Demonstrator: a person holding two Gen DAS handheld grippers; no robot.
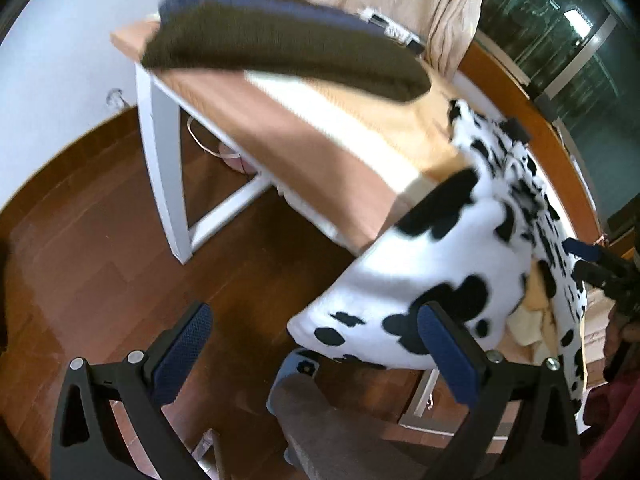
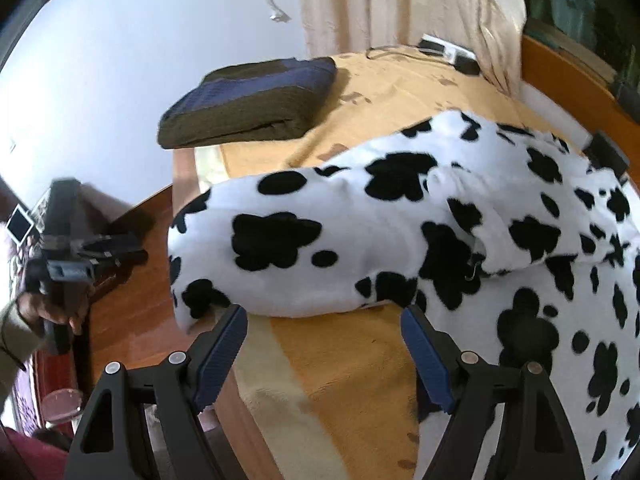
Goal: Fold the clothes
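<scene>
Cow-print garment [image 1: 436,248] hangs over the table [image 1: 304,128] corner at right of centre in the left wrist view, blurred, its lower end hidden behind the left gripper [image 1: 316,352], whose jaws stand wide and empty. The folded dark clothes [image 1: 280,52] at upper centre are smeared.

In the right wrist view the garment [image 2: 400,232] fills the centre and right, cut off by the frame edge. The right gripper [image 2: 324,352] is released, nothing between its pads. The left gripper [image 2: 72,260] sits blurred at left.

Cow-print fleece garment [image 2: 400,232]: white with black patches, partly folded, overhanging the table [image 2: 328,364] edge. Folded dark knit stack [image 2: 256,100]: at the table's far corner.
</scene>
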